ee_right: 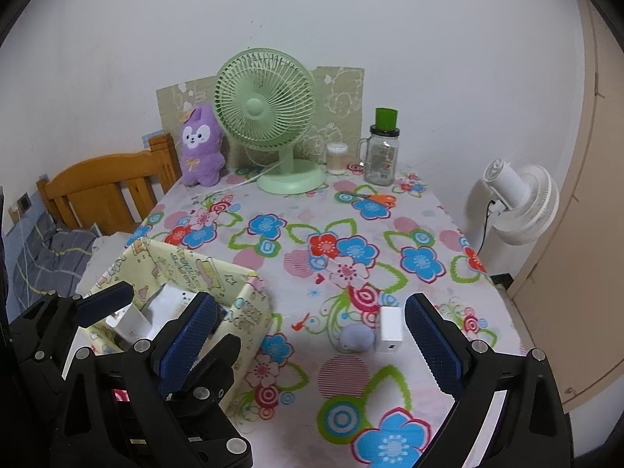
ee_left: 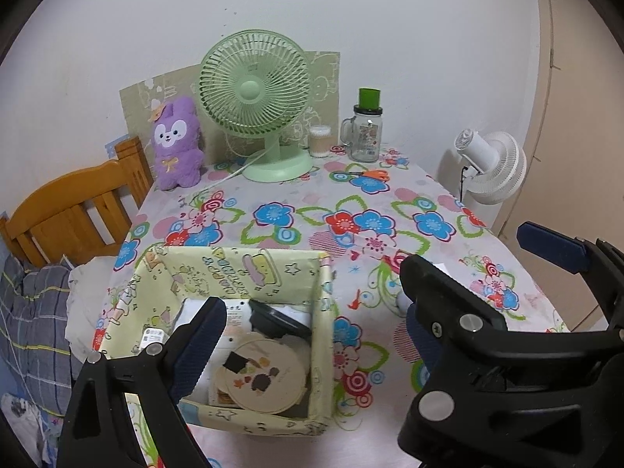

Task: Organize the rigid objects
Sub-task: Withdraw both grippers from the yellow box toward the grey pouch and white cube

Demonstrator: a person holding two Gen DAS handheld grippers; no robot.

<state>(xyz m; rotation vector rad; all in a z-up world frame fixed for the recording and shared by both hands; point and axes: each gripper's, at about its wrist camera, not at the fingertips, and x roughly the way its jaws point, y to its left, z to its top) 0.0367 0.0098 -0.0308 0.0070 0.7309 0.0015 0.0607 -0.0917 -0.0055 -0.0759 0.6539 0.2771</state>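
The left gripper's finger point(ee_left: 199, 335) covers part of the storage box point(ee_left: 234, 273) contents, the round lilac object point(ee_right: 357, 338) beside the white charger point(ee_right: 391, 329) is too blurred to identify, and jar point(ee_left: 366, 132) label print is illegible.

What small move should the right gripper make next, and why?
Probably ease the right gripper forward and down over the small white rectangular charger block. It lies on the floral tablecloth beside a pale round object, outside the yellow patterned box, and the jaws stand open and empty.
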